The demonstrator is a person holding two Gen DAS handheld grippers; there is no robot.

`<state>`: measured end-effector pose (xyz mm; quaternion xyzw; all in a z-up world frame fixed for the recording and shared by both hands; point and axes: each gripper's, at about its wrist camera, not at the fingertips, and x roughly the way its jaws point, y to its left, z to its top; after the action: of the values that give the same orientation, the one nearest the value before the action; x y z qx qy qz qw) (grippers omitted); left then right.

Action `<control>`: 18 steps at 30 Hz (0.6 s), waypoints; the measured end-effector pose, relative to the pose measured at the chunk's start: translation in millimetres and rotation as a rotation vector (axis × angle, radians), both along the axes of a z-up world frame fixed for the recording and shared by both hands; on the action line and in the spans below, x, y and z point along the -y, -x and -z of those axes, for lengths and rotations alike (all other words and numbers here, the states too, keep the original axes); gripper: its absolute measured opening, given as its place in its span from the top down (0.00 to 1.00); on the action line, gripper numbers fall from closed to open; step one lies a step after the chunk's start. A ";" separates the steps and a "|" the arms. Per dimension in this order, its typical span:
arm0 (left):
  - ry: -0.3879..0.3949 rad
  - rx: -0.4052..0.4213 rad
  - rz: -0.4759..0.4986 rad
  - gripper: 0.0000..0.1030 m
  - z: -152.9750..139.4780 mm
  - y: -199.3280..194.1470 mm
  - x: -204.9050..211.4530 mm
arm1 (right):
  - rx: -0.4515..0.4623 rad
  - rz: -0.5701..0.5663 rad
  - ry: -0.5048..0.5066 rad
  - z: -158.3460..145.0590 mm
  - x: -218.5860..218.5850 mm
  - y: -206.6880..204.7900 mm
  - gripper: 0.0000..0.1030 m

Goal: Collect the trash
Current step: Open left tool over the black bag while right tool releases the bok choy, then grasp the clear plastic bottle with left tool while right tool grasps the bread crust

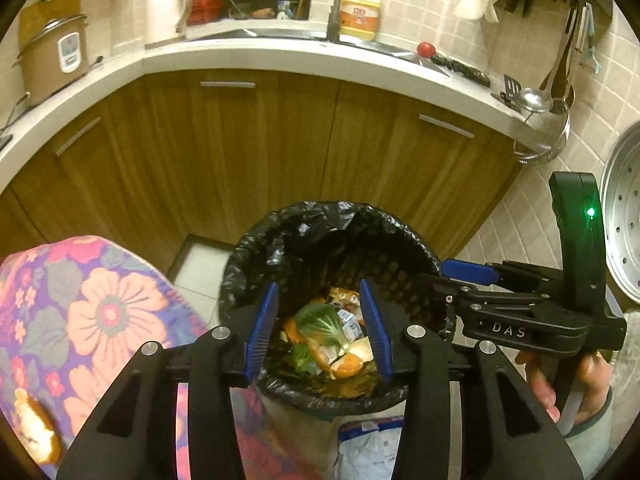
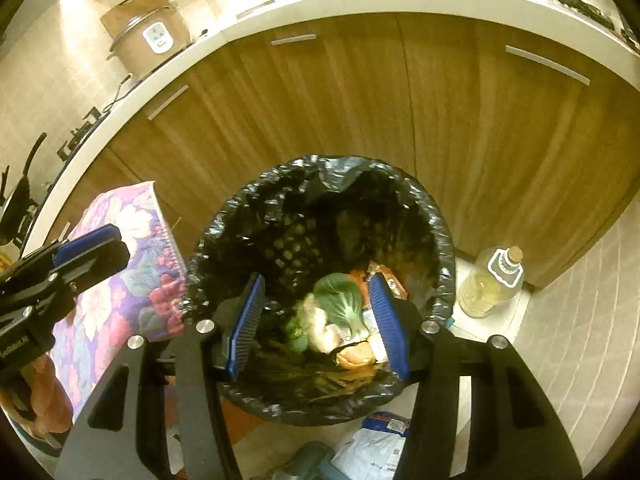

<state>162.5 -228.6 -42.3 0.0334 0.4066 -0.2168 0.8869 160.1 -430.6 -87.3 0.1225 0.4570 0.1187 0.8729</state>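
One bin [image 1: 340, 248] lined with a black bag [image 2: 248, 208] stands on the tiled floor in front of the wooden cabinet doors [image 1: 248, 152], and the trash lies at its bottom: a green leafy vegetable [image 1: 320, 320], orange peel [image 1: 348, 366] and small printed wrappers [image 1: 350, 322]. Both grippers hang over its mouth. The left gripper [image 1: 322, 330] has its blue pads apart with nothing between them, only the rubbish far below; the right gripper [image 2: 316, 324] is likewise spread and empty. In the left wrist view the right gripper reaches in from the right, held by a hand [image 1: 560, 376].

Just left of the bin is a surface under a floral cloth [image 1: 88, 320], with a piece of peel [image 1: 36, 428] on it at the picture's edge. Near the bin's right side, on the floor, stands a bottle of yellowish oil [image 2: 490, 284]. A blue-and-white package [image 2: 372, 448] lies on the floor in front of the bin, partly hidden by the gripper arms. Above, the white counter [image 1: 240, 54] carries a rice cooker [image 1: 52, 56], a kettle [image 1: 166, 10] and a tomato [image 1: 426, 49].

The bin's near wall is blocked by the gripper bodies. What the wrappers say is too small to read.
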 end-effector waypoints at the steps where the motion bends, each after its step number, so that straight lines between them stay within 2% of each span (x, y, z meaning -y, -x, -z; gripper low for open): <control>1: 0.003 0.007 -0.007 0.58 -3.1 2.1 -3.7 | 0.007 -0.008 -0.002 -2.5 -4.2 1.1 0.51; 12: 0.085 0.156 -0.151 0.54 -58.7 53.7 -90.3 | 0.172 -0.206 0.009 -64.2 -104.6 28.9 0.51; 18: 0.103 0.241 -0.252 0.50 -81.9 90.8 -147.7 | 0.214 -0.323 0.016 -79.6 -170.4 39.6 0.51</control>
<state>71.7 -80.9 39.6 -0.0376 0.2869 -0.1187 0.9498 120.5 -260.1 -7.7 0.0275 0.3761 0.2660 0.8871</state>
